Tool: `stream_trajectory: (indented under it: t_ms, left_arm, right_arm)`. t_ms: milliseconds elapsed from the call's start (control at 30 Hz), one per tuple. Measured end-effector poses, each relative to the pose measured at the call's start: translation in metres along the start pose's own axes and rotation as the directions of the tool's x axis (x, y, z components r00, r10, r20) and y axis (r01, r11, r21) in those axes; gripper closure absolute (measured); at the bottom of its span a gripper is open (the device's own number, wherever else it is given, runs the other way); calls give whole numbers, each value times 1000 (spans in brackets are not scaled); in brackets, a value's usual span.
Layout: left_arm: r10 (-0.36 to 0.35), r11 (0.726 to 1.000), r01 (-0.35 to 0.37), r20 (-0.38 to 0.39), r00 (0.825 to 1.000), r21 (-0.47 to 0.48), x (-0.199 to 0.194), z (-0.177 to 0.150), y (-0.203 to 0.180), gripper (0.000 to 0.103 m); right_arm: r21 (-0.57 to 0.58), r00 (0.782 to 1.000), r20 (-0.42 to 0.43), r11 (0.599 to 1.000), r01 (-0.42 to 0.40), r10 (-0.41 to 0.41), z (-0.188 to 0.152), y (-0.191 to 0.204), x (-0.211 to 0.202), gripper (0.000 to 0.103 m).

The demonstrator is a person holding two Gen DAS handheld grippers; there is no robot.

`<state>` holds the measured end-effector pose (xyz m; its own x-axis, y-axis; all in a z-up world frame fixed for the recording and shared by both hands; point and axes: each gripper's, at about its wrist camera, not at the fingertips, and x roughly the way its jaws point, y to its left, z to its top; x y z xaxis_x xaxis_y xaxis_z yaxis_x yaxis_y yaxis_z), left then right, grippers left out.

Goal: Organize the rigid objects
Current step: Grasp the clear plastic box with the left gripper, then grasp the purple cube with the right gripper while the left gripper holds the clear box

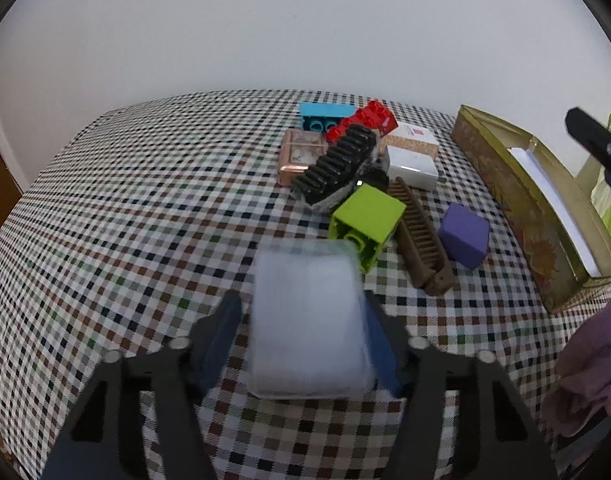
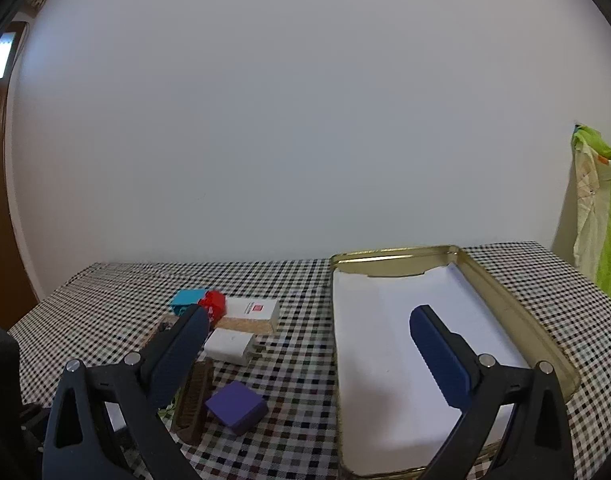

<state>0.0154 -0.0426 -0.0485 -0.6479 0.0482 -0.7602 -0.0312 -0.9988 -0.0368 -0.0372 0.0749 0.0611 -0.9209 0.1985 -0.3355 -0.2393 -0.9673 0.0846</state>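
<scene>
My left gripper (image 1: 301,300) points down at the checked table, shut on a frosted white plastic box (image 1: 305,320) that fills the space between its blue pads. Just beyond lies a pile: a green brick (image 1: 369,220), a brown comb (image 1: 421,240), a purple cube (image 1: 465,236), a black comb (image 1: 337,164), a pink clear case (image 1: 301,154), a blue brick (image 1: 325,114), a red brick (image 1: 369,120) and two white boxes (image 1: 411,166). My right gripper (image 2: 309,312) stands open and empty, its right finger over the gold tin (image 2: 517,308).
The gold tin (image 1: 517,200) is open, lined with white, and sits at the table's right. A purple-sleeved hand (image 1: 593,360) shows at the right edge. A wall runs close behind the table. A green cloth (image 2: 601,208) hangs at the far right.
</scene>
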Motion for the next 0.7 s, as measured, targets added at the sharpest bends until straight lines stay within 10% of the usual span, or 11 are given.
stream_trajectory:
  t_ms: [367, 633, 700]
  left_arm:
    - [11, 999, -12, -2, 1000, -36, 2, 5, 15, 49]
    - [32, 998, -32, -4, 999, -57, 4, 9, 20, 49]
    - [42, 997, -42, -4, 999, -68, 6, 11, 25, 49]
  right_arm:
    - [3, 999, -35, 1000, -25, 25, -1, -9, 18, 11]
    - [-50, 969, -99, 971, -233, 228, -8, 35, 3, 12]
    - [-83, 960, -118, 961, -265, 255, -11, 43, 3, 27]
